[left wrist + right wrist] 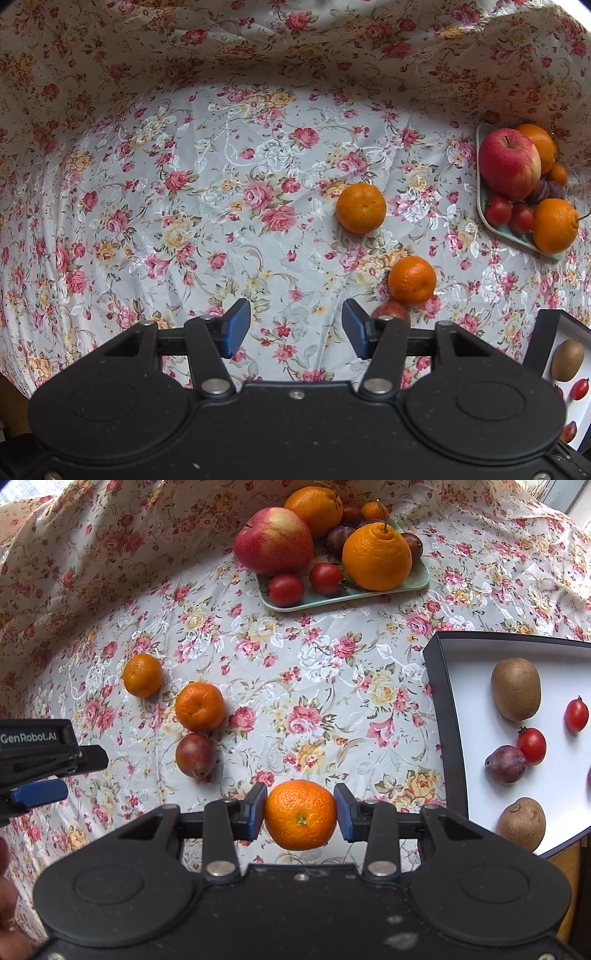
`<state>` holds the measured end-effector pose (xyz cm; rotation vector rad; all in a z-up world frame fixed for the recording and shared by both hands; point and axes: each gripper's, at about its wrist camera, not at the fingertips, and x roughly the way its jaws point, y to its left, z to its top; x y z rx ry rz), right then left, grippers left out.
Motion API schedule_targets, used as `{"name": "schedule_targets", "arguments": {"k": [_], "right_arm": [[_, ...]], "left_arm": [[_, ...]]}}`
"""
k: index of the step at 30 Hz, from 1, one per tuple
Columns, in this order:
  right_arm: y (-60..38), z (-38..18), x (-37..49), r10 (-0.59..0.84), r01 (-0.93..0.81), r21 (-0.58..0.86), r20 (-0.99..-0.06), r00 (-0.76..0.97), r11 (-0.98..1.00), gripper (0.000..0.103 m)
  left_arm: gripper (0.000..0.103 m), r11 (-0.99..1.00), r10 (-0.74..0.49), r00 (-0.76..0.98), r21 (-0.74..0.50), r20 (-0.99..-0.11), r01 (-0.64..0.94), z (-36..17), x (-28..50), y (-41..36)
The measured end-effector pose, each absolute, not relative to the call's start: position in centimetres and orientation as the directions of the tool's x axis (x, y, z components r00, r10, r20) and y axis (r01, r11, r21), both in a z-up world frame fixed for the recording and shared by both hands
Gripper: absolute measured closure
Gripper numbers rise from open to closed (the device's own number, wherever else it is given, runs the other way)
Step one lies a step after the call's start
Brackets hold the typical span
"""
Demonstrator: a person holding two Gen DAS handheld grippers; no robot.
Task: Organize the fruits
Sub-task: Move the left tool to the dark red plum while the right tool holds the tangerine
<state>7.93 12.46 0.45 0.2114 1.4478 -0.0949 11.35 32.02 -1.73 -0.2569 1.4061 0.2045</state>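
The right gripper (300,814) clamps a mandarin (300,815) above the cloth (295,686), just left of the box (439,709). The left gripper (291,328) hangs part-open and empty. A carry seems in hand; next it likely calls for placing beside 2 mandarins (200,706) or in the box.

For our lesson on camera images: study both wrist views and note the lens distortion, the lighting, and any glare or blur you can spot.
Left wrist view: the fisheye bends the floral tablecloth into a bowl shape; soft daylight, sharp centre, dark corners. Right wrist view: the same curving bows the black box edge; its white floor is bright, and the held mandarin stays in focus.
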Motion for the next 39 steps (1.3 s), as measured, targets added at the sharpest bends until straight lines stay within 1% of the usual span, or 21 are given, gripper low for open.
{"name": "schedule_targets", "arguments": {"k": [2,9,14,17,23,29,33,39], "right_arm": [[12.1,0.4,7.9,0.074,0.174,0.094,-0.99,0.122,0.98,0.063],[11.2,1.2,7.6,0.127,0.206,0.152,-0.983,0.13,0.967,0.063],[11.3,2.2,7.4,0.153,0.2,0.182,-0.976,0.154,0.963,0.063],[10.8,2.4,7.4,0.17,0.214,0.199,-0.975,0.146,0.956,0.063],[9.9,3.2,7.1,0.24,0.239,0.27,-0.96,0.148,0.933,0.063],[8.5,3.5,6.7,0.234,0.261,0.271,-0.959,0.162,0.927,0.063],[7.1,3.4,6.4,0.215,0.276,0.257,-0.961,0.172,0.926,0.063],[5.2,3.7,5.9,0.182,0.284,0.235,-0.962,0.201,0.929,0.063]], "left_arm": [[0.043,0.957,-0.021,0.144,-0.061,-0.989,-0.285,-2.0,11.4,31.7],[0.043,0.968,-0.016,0.133,-0.049,-0.991,-0.245,-2.6,11.4,31.1],[0.043,0.962,-0.019,0.134,-0.055,-0.991,-0.266,-3.0,11.6,32.1],[0.043,0.959,0.0,0.135,-0.038,-0.991,-0.281,-3.3,11.8,32.3],[0.043,0.968,-0.001,0.125,-0.032,-0.992,-0.247,-4.3,12.0,30.4],[0.043,0.977,-0.044,0.125,-0.068,-0.991,-0.202,-5.0,12.4,27.2],[0.043,0.985,-0.038,0.123,-0.058,-0.992,-0.164,-5.4,12.9,25.0],[0.043,0.984,-0.037,0.093,-0.053,-0.995,-0.173,-6.9,13.5,23.4]]}}
